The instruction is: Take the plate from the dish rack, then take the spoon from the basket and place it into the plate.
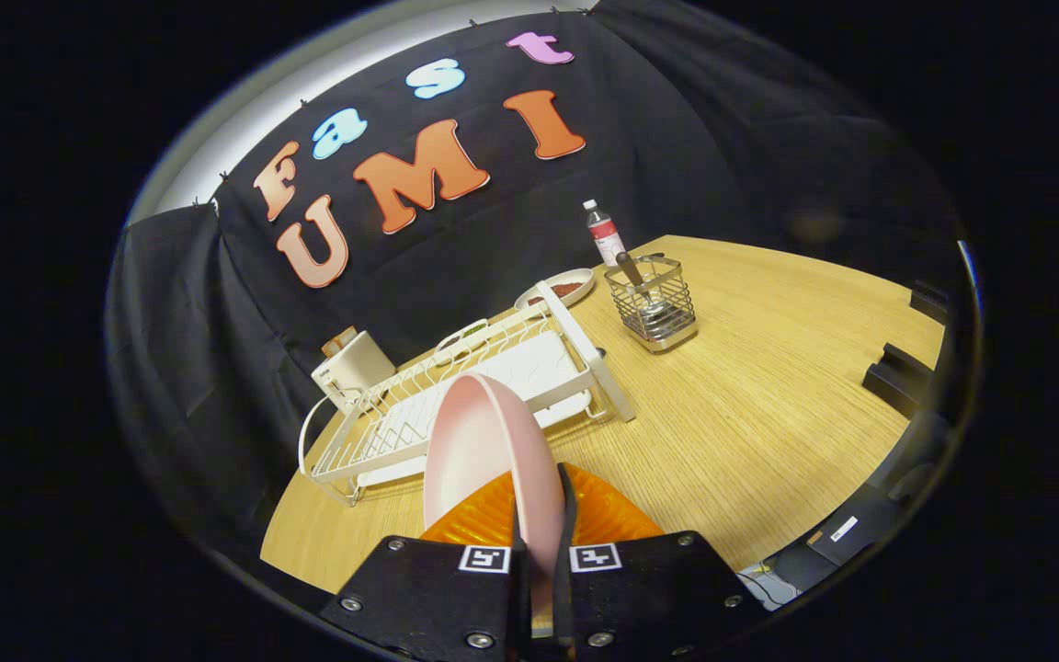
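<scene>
So the plate (491, 450) is the main thing here: pale pink, smooth and glossy, round with a shallow raised rim. It's held up on edge, tilted a bit, and its lower rim sits right between the gripper (540, 542) fingers. Both fingers are pressed against it from either side, so it's pinched tight. It's clear of the rack now, hanging in front of it over the table (768, 414).

Going left to right: far back there's a white box-ish container (352, 366) with a brownish top, can't tell what it is, and any writing on it is too small to read. Next to it is the white wire rack (456, 391), long and low with a white tray under it. Behind the rack there are two shallow dishes (555, 291) with something dark reddish or greenish in them, too small to say. Just under the plate, right ahead of the fingers, there's something orange and ribbed (612, 515), mostly hidden.

Further right a clear bottle (604, 233) with a white cap and a red-and-white label stands near the wall; label's unreadable. Just beside it is the wire basket (651, 303), square, metal, with the spoon (632, 273) standing in it, handle sticking up. Light wood-grain tabletop all around.
</scene>
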Demonstrator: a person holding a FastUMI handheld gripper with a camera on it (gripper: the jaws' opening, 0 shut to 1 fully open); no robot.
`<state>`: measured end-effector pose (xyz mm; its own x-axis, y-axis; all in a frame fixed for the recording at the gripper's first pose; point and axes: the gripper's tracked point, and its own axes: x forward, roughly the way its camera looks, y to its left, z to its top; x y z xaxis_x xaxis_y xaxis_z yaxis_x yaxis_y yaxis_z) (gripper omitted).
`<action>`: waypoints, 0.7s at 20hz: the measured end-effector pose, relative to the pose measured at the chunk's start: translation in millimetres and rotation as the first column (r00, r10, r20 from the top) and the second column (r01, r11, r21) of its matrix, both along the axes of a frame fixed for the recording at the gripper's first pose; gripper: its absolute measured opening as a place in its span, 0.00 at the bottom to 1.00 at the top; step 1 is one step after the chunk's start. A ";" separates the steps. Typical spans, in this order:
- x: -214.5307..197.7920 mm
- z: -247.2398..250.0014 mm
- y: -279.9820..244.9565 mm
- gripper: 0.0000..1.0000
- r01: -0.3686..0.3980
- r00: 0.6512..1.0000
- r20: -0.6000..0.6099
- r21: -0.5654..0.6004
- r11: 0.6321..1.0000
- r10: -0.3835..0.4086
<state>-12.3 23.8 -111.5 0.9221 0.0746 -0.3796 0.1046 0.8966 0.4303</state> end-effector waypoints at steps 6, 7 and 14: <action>-4.0 -13.8 3.4 0.09 -0.014 1.000 -0.024 0.079 0.997 0.016; -5.0 -16.2 1.6 0.09 -0.013 0.999 -0.029 0.090 0.996 0.016; -2.9 -36.5 -5.4 0.14 0.003 0.995 -0.099 0.178 0.984 0.015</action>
